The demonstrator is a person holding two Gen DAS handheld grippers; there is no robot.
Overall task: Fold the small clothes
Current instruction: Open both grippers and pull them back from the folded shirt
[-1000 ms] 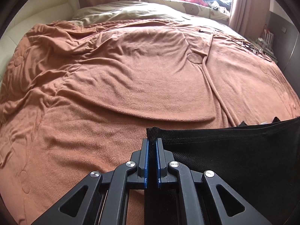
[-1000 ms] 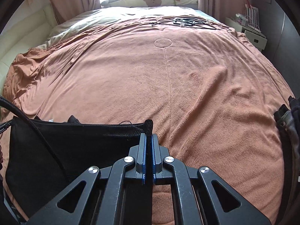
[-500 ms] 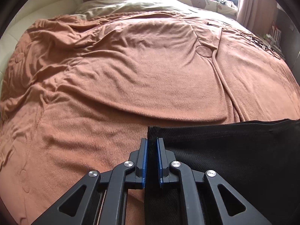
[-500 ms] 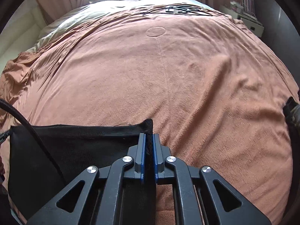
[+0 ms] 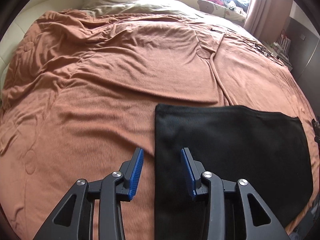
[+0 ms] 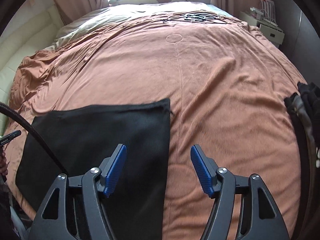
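Right now both tools are hanging released: the left gripper [image 5: 161,167] is straddling the left edge of the black garment [image 5: 230,150], and the right gripper [image 6: 158,165] is straddling its right edge, jaws spread, nothing clamped. The garment is lying flat on the orange blanket [image 5: 100,100], near the foot of the bed. My worry is that the plush blanket is giving way under any pinch, so a finger digging for the garment's edge risks catching blanket pile too and dragging the cloth askew. A loose thread at the garment's far right corner could snag. Beyond the garment, cables [image 6: 200,18] are lying near the head of the bed, with pillows and curtains behind them; dark clothes [image 6: 308,108] are sitting well to its right.
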